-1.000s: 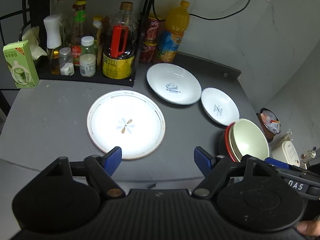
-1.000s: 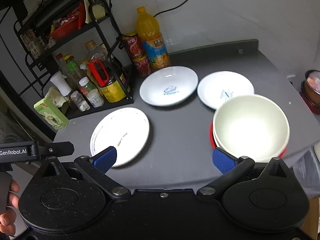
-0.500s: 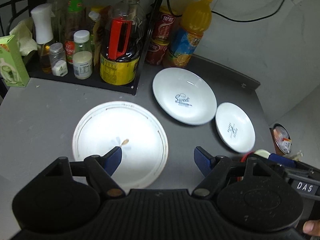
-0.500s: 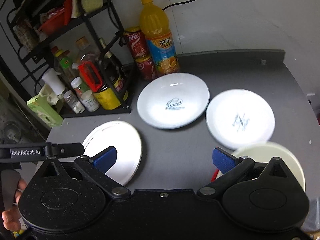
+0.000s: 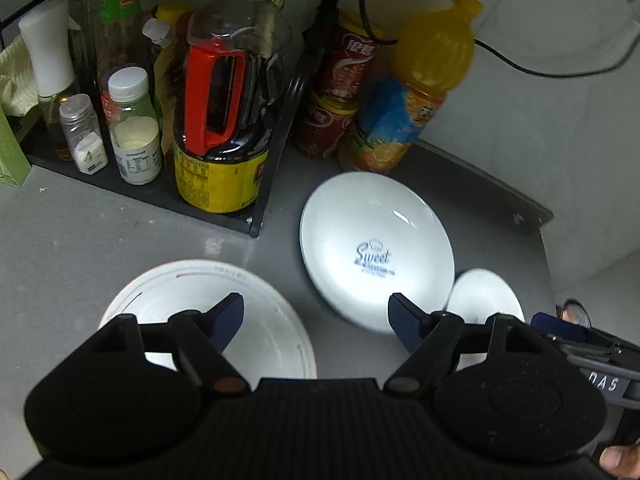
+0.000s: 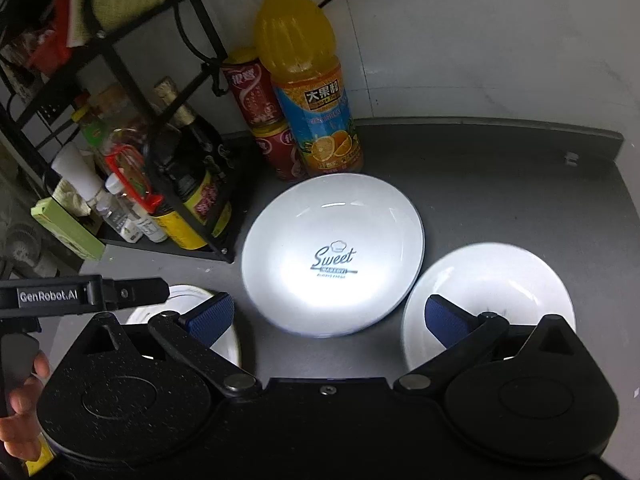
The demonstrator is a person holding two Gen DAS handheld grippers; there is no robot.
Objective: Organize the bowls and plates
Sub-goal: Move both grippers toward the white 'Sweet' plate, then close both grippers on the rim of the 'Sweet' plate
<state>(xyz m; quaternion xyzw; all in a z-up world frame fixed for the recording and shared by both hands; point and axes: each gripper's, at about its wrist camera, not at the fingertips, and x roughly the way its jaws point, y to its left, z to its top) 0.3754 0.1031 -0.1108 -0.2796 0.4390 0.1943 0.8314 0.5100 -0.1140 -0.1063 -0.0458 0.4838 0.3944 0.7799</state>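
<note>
White glaze is all three plates have in common, so sort by width; the rimmed plate, widest of them, lies flat directly under the left gripper, whose jaws stand wide with nothing between them, the left pad over the plate's middle; it likely makes the best base for a stack. The "Sweet" plate, next in size, sits just ahead of the right gripper and between its spread, empty jaws; I would tilt the fingers down to its near rim and pinch lip only, since the glaze looks slippery. The small plate lies under the right-hand pad, beside the "Sweet" plate; take it last. No bowls show in either view. Keep clear of the orange bottle beyond the jaws.
</note>
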